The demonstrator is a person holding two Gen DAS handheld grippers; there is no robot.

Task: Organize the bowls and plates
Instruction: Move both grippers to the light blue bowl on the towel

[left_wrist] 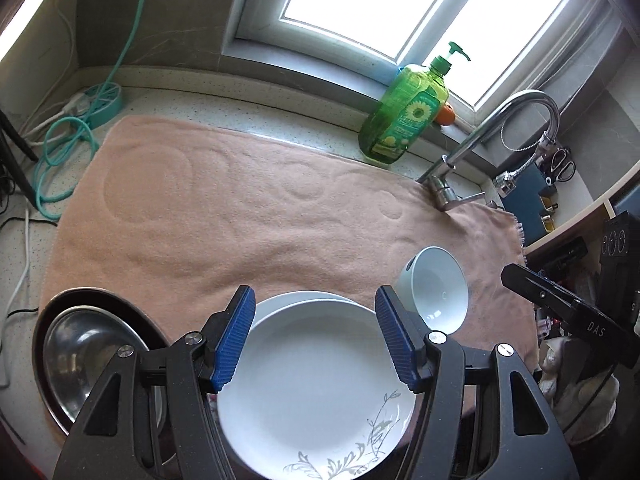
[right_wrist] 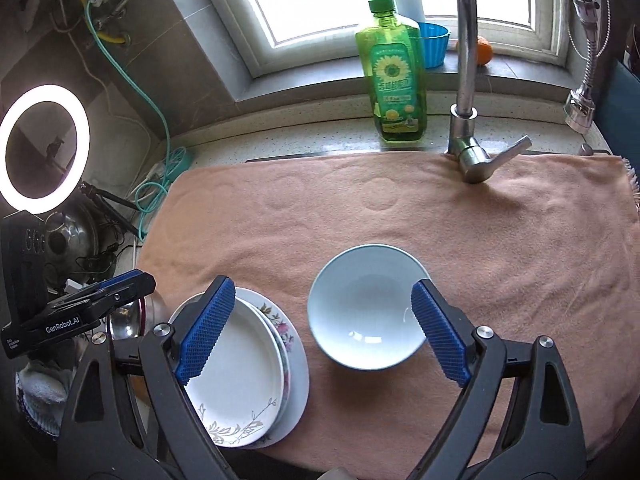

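On the towel (right_wrist: pixel 500 240), a plain white bowl (right_wrist: pixel 366 308) sits upright; both jaws released.

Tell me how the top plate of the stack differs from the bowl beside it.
The top plate is shallow and carries a grey leaf pattern on its rim; the bowl is deep and plain. The plate lies on other plates, while the bowl stands alone on the towel. Both look white or very pale.
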